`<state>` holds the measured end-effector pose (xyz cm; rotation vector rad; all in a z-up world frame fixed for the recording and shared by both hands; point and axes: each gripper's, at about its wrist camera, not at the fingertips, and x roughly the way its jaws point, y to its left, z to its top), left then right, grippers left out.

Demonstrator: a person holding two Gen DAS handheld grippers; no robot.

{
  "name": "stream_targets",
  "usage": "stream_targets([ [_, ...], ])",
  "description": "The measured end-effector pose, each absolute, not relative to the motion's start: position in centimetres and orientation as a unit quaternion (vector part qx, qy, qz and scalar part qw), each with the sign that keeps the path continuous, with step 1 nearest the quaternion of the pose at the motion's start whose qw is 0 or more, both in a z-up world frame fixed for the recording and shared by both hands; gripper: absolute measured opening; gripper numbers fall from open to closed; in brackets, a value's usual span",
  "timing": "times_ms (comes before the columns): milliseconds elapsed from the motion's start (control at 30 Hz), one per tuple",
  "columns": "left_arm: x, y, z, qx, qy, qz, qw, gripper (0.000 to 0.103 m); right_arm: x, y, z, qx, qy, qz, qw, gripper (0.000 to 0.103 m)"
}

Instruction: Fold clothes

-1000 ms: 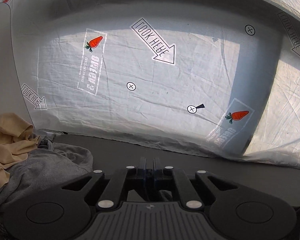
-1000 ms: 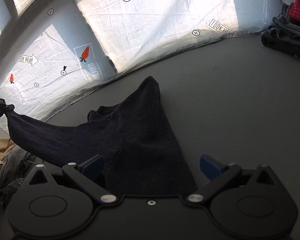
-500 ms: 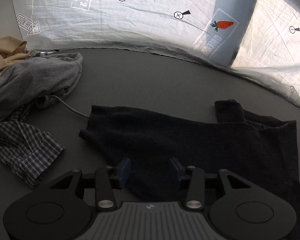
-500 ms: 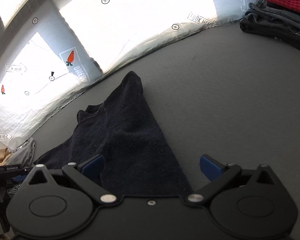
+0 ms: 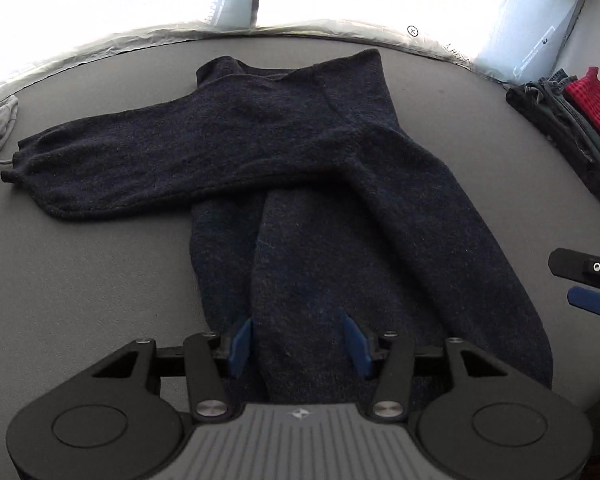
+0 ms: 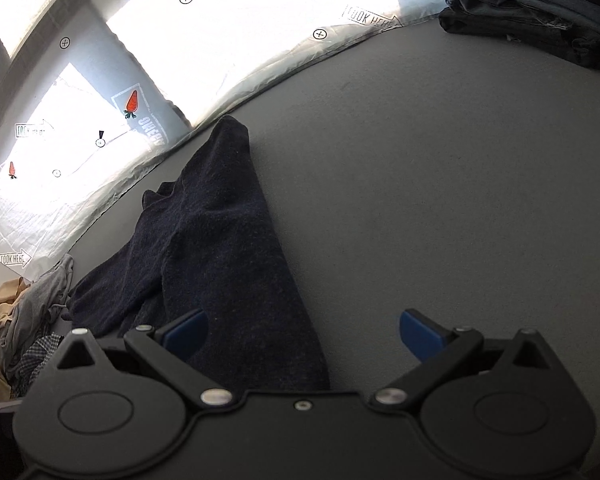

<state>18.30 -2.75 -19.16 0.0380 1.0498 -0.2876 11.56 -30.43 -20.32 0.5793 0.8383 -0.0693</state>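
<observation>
While the dark navy knitted sweater (image 5: 300, 168) lay flat mid grey table (image 5: 80, 280), our left gripper (image 5: 298, 338) was opening above its hem, nothing gripped; right gripper (image 6: 302, 330) gaped wide over the sweater's right edge.

Left gripper (image 5: 298, 340) angles downward, jaws opening; right gripper (image 6: 304, 332) tilts down, jaws spread wide.

Navy sweater (image 5: 284, 168) — grey table (image 5: 80, 280)

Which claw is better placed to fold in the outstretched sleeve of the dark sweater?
Left, probably. The left claw is over the dark sweater facing the sleeve; the right claw is at the opposite edge.
</observation>
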Motion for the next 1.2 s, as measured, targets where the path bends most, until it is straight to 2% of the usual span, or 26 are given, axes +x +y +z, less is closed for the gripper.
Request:
stream_targets([
  [233,16.4,-2.8,-20.8,-0.017,0.513,-0.109,0.851,0.054,9.5,-31.7,-21.4,0.279,0.416,-0.03,0.865,0.103],
  [433,14.4,-3.9,-18.6,-0.033,0.501,-0.13,0.855,0.054,8.6,-32.1,-21.4,0.271,0.417,-0.02,0.867,0.103],
  [700,13.9,-5.1,-18.5,-0.167,0.51,-0.218,0.815,0.052,7.6,-33.3,-21.6,0.274,0.416,-0.014,0.867,0.103],
  [1100,13.7,-10.1,-21.0,-0.158,0.55,-0.239,0.785,0.052,5.9,-34.3,-21.3,0.264,0.415,-0.012,0.871,0.103],
  [1133,13.9,-10.4,-21.2,-0.159,0.551,-0.236,0.784,0.05,5.9,-34.4,-21.3,0.263,0.415,-0.012,0.871,0.103],
  [1200,14.1,-10.9,-21.0,-0.15,0.551,-0.233,0.787,0.028,5.8,-34.5,-21.2,0.261,0.414,-0.011,0.872,0.103],
])
